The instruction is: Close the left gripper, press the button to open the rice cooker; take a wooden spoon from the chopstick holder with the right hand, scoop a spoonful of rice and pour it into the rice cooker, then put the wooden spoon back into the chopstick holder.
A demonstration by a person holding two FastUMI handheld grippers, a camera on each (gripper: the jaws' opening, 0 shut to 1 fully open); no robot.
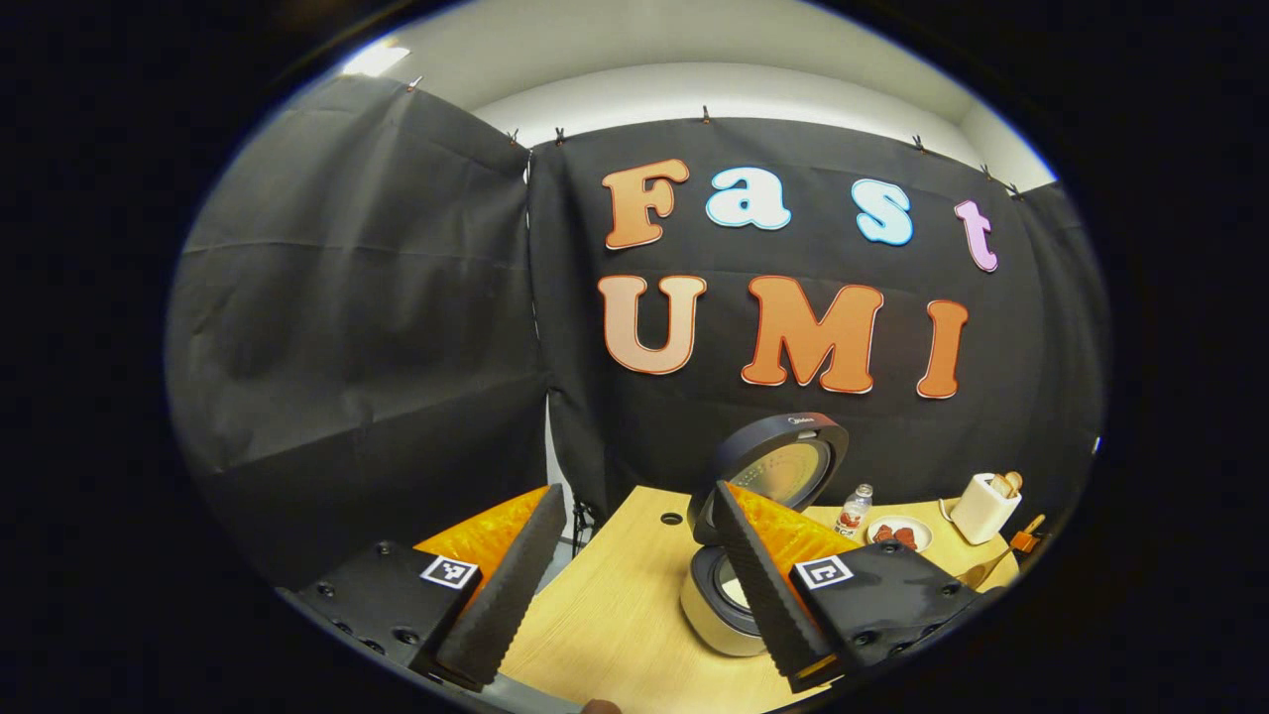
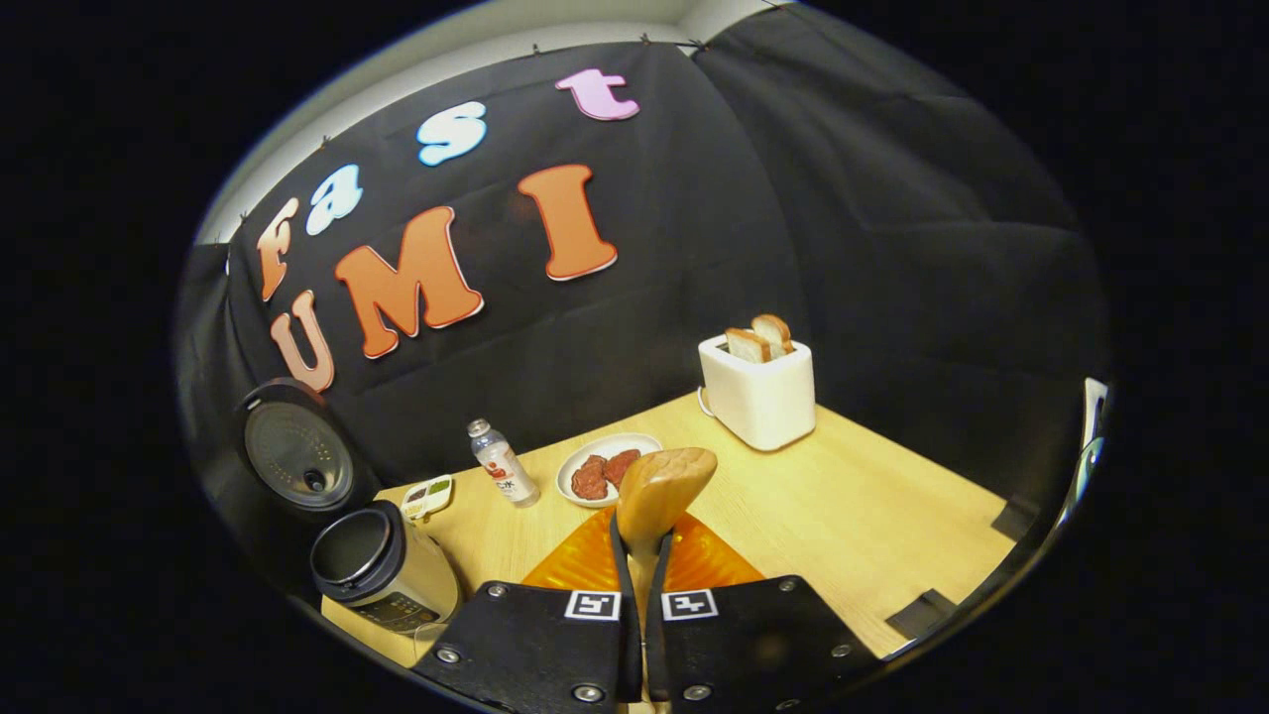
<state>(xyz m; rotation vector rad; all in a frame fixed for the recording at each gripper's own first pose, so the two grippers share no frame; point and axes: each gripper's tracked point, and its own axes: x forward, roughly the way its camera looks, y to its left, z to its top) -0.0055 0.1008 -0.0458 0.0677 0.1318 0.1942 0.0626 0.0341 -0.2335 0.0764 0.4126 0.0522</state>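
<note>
At the bottom of the right gripper view: the right gripper (image 2: 642, 555) has both fingers clenched on the handle of a light-brown wooden spoon (image 2: 662, 488), whose rounded bowl stands up just above the fingertips, at the lower centre of the frame.
Spoon axis: the handle runs between the fingers and straight away from the camera, bowl end farthest out; whether any rice lies in the bowl cannot be told from this side.
Rice cooker: the cream, round rice cooker with a dark rim (image 2: 382, 573) sits at the lower left of the right gripper view, its dark lid (image 2: 297, 458) swung up and back, so the pot mouth is open.
Key relation: the cooker lies to the left of the spoon and lower in the frame, well apart from the bowl; judged from this, the spoon must travel leftward over the pot mouth before tipping.
Left gripper: the left gripper (image 1: 634, 585) is released, fingers spread wide at the bottom of the left gripper view, grasping nothing; the cooker shows between and behind them.
Nearer hand: the left gripper seems closer to the cooker, yet the right one carries the spoon.
Table: a white toaster with bread (image 2: 758, 389), a plate of reddish food (image 2: 607, 468) and a small bottle (image 2: 503, 463) stand on the pale wooden table (image 2: 872, 516).
Progress: lid opened, spoon taken.
</note>
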